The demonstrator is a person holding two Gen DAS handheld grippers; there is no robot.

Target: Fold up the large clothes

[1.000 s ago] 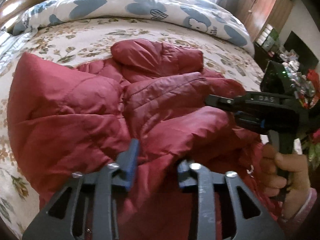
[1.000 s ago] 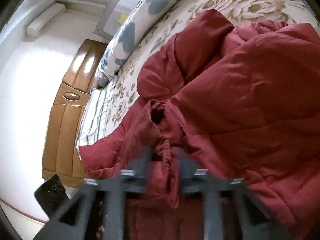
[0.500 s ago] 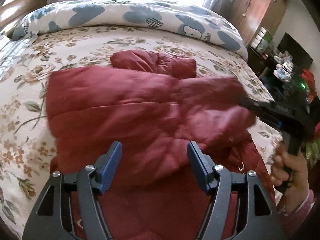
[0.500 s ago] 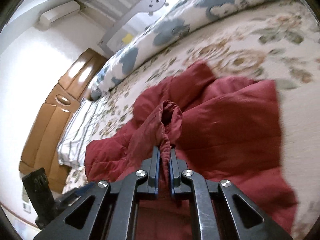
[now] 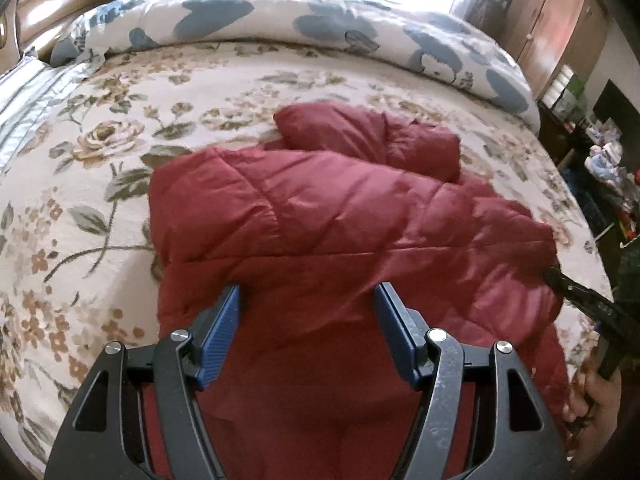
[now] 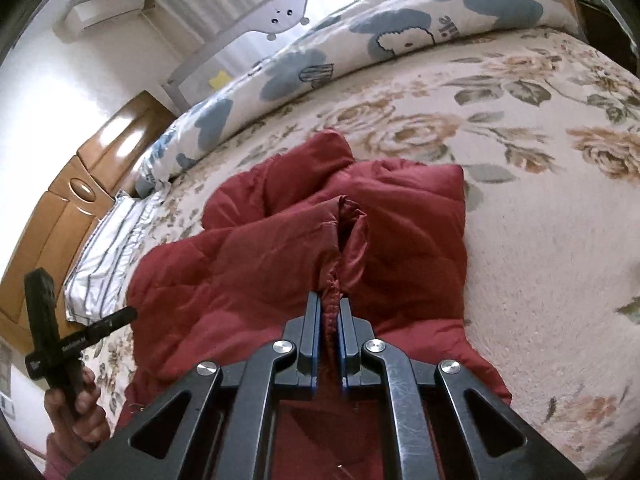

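The left tool (image 5: 307, 312) stands wide apart, its blue pads (image 5: 218, 338) poised over the red quilted jacket (image 5: 352, 216) with nothing between them. The right tool (image 6: 330, 312) is pinched narrow on a gathered ridge of the jacket's fabric (image 6: 340, 240), which rises out from between its pads and hides whether they actually meet.

The jacket lies folded over on the bed (image 5: 80, 184), spread across the flowered bedspread (image 6: 540, 208), with a padded sleeve (image 5: 368, 136) bulging out at its far edge. In the left wrist view the right tool's black tip (image 5: 576, 292) reaches the jacket's right-hand edge, where the cloth covers its end, and the right hand (image 5: 592, 396) shows only in part at the frame border. In the right wrist view the left hand (image 6: 76, 404) grips the black handle (image 6: 52, 332) of its tool, off to the side of the jacket.

Beyond the jacket a rolled duvet (image 5: 320, 28) printed with blue shapes runs along the far side of the bed. A wooden headboard (image 6: 72, 200) and a striped pillow (image 6: 108, 248) sit at one end, and a wooden wardrobe (image 5: 560, 36) stands at the other side of the room. A wall air conditioner (image 6: 108, 10) hangs above. The shelves of clutter (image 5: 600, 152) near the wardrobe are too dark and small to make out. The jacket's near part is cut off behind both tools' black frames.
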